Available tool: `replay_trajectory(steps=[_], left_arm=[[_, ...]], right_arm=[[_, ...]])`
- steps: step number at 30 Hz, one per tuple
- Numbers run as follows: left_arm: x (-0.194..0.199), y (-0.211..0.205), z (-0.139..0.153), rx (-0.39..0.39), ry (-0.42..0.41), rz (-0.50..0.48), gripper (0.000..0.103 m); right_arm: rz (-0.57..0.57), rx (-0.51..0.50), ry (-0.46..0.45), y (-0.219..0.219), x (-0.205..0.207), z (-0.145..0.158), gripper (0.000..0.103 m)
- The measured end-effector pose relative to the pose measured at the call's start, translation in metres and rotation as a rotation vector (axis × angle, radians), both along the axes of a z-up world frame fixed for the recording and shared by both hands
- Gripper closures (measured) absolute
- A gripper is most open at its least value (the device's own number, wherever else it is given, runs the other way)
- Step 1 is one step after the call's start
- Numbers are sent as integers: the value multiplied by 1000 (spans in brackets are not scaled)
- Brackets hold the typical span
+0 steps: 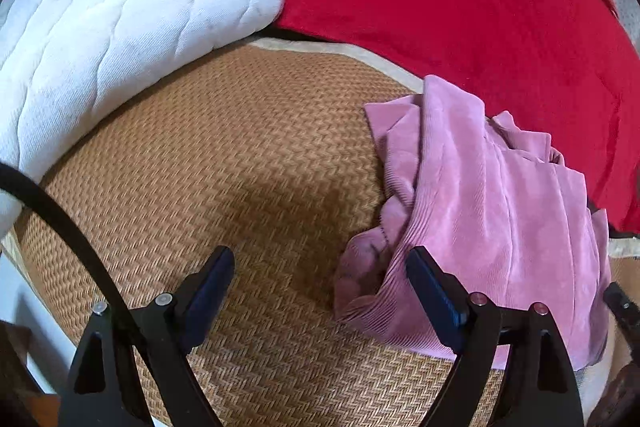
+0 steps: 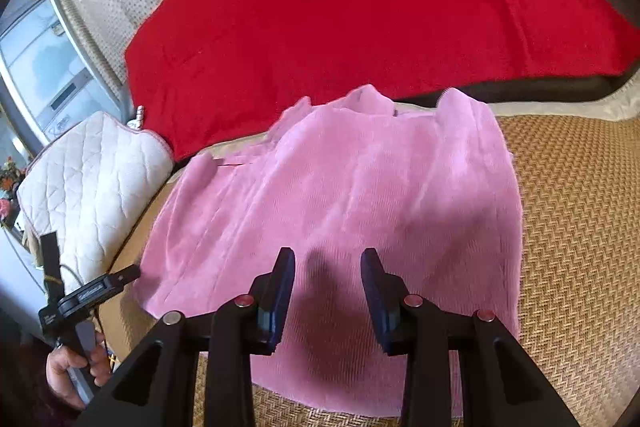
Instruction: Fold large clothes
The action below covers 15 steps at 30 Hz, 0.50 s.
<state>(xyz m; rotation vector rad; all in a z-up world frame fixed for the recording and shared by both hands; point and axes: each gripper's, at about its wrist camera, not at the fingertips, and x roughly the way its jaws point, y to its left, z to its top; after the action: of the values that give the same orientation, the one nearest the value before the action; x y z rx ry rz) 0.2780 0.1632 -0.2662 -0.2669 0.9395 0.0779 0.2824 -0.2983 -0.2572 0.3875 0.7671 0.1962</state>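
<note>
A pink corduroy garment lies spread on a woven straw mat, its collar toward the red blanket. In the left wrist view the same garment is bunched in folds at the right. My left gripper is open wide over bare mat, its right finger at the garment's near left edge, with nothing between the jaws. My right gripper hovers over the garment's near hem, its jaws partly apart and holding nothing. A hand holds the left gripper at the lower left.
A red blanket covers the bed beyond the mat. A white quilted pillow lies at the mat's left side. A black strap crosses the lower left of the left wrist view. A glass-fronted cabinet stands at the far left.
</note>
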Motion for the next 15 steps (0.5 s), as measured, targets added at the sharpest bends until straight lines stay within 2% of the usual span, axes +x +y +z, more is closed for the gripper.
replay_trajectory(steps=[2,3,4,7,11,13,15], left_arm=[[5,-5,-6,-26,20,-11,15],[5,-6,-8,-46,32,-23,15],[4,-6,-9,-59,35,-30,15],[-5,-15,-7,-94,22,-55,15],[-17,-27,-6,-140,6,-97,15],[-19,-32,-6,-107,1,-105,15],[-18,-38,-6,-41,-3,-99,15]], right_arm=[[-10,3,71,-2,9,-11,64],[0,9,140,-3,15,-22,64],[5,18,153,-4,17,-26,64],[13,-6,125,-2,13,-19,64],[17,22,80,-4,8,-11,64],[2,29,51,-8,5,-7,64],[-16,25,29,-10,2,-3,64]])
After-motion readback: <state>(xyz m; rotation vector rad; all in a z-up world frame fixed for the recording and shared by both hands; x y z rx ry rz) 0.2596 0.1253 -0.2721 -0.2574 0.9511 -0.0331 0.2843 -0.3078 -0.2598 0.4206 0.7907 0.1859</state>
